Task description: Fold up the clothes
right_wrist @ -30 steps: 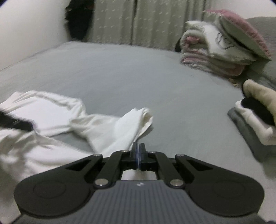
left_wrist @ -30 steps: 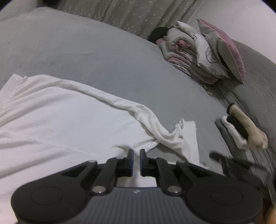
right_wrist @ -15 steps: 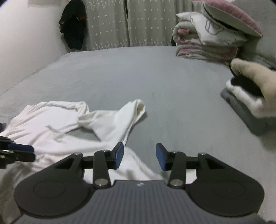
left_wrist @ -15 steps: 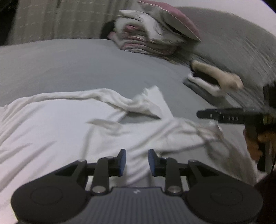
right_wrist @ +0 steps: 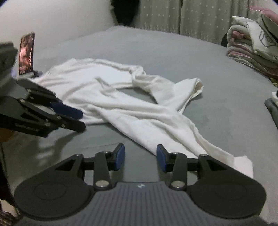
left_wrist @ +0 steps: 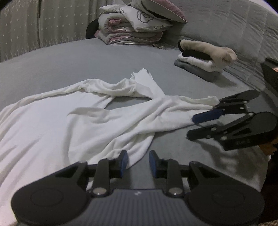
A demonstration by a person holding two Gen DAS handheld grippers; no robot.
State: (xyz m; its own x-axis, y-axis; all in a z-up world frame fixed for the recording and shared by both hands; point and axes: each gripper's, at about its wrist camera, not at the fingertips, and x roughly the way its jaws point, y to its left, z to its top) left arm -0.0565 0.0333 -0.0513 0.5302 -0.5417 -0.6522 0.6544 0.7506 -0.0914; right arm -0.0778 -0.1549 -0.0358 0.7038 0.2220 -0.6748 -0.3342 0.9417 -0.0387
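Observation:
A white long-sleeved garment [left_wrist: 86, 125] lies spread on the grey bed [left_wrist: 52, 69] with its sleeves crossed. At the bottom of the left wrist view my left gripper [left_wrist: 138, 163] stands open; the garment's near edge touches its left finger, and grey sheet shows in the gap. My right gripper [right_wrist: 140, 158] is open and its jaws are closing with nothing between them; a sleeve of the garment [right_wrist: 139, 111] runs just past its right finger. Each gripper shows in the other's view: the right gripper [left_wrist: 191, 127] beside a sleeve end, the left gripper [right_wrist: 83, 120] at the garment's edge.
A stack of folded clothes [left_wrist: 205, 60] sits by the padded grey headboard [left_wrist: 234, 26]. Folded quilts and a pillow [left_wrist: 135, 27] are piled at the far side before a curtain [left_wrist: 34, 26]. A dark garment [right_wrist: 125, 10] hangs on the wall.
Both grippers were shut a second ago and now stand open. Both have swung round and drawn back to the garment's near edge, and the sleeves now lie crossed over the body.

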